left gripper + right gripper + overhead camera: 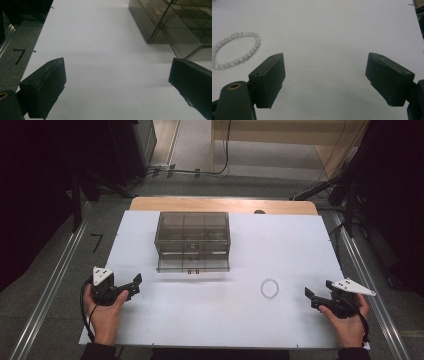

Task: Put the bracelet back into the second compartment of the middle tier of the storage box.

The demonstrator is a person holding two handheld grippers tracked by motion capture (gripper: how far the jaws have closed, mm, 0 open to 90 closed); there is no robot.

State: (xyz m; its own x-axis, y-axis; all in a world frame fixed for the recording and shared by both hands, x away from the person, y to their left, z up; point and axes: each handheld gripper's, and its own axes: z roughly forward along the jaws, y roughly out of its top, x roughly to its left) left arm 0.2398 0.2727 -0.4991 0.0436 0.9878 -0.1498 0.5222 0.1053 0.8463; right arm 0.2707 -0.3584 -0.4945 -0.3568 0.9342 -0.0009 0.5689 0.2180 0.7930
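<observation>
One bead bracelet (pixel 269 288) sits on the white counter (pixel 215 315), near the right tool (pixel 311 297) and off to its left, not touching. Both tools, left (pixel 136 285) too, have jaws spread wide, holding nothing. No readable writing anywhere.

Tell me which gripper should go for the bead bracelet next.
Right, probably. The bead bracelet lies on the white table nearer the right gripper, whose jaws stand open and empty; the left gripper is farther away.

White table (pixel 300 240): organizer box (pixel 192 241), bracelet (pixel 269 288)
</observation>
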